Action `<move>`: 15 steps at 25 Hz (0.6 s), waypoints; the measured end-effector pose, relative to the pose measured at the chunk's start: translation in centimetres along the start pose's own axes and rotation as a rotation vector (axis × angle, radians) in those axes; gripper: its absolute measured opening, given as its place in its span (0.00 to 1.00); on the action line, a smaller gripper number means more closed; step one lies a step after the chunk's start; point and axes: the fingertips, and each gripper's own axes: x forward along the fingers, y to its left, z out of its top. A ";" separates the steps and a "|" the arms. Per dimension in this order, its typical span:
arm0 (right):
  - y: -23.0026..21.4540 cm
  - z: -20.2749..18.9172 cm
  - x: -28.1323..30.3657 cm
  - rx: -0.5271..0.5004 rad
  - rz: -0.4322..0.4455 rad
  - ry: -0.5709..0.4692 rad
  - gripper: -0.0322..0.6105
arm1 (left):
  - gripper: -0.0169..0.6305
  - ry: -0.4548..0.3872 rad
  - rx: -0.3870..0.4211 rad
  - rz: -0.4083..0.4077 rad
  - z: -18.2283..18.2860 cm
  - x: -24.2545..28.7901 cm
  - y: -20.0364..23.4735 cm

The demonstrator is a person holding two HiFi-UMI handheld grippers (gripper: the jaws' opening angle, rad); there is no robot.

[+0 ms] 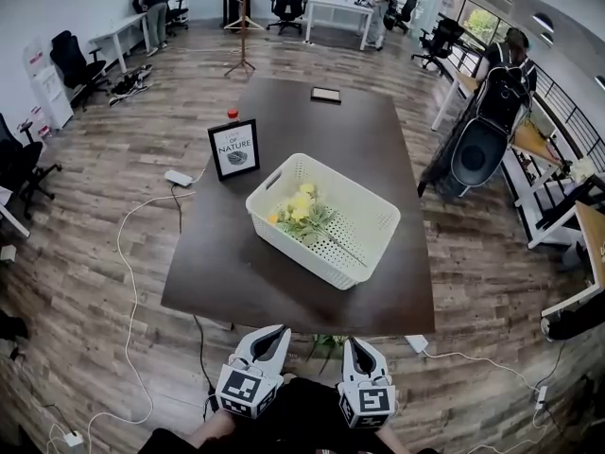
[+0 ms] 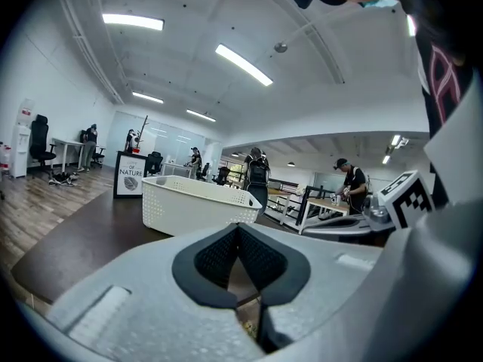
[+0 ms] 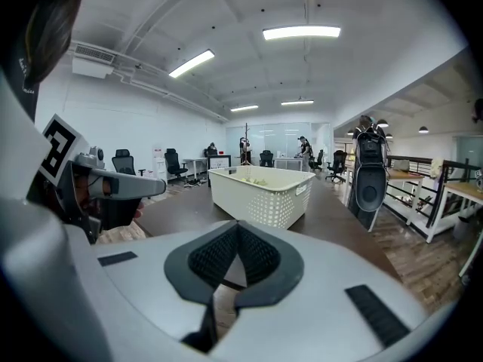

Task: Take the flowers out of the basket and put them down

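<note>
Your left gripper [image 1: 270,332] and right gripper [image 1: 358,344] sit side by side at the near edge of the table [image 1: 284,112]. Each has its jaws pressed together at the tips, with nothing pinched. Your arms are cut off at the bottom of the head view. Between the two grippers, just off the table's near edge, some green leaves [image 1: 326,346] show, but you can't make out what they belong to.

Farther out, the white basket [image 1: 312,253] stands mid-table, turned at an angle. The flowers [image 1: 301,208] lie inside it. They have yellow blooms at the far left and green stems running toward the near right corner. From the right gripper view only a pale yellow bit shows over the rim. A framed sign [image 1: 233,148] stands to the basket's far left.
</note>
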 end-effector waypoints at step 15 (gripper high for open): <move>-2.7 1.3 4.6 0.085 -0.079 0.004 0.06 | 0.03 -0.004 -0.002 0.002 2.3 4.4 5.5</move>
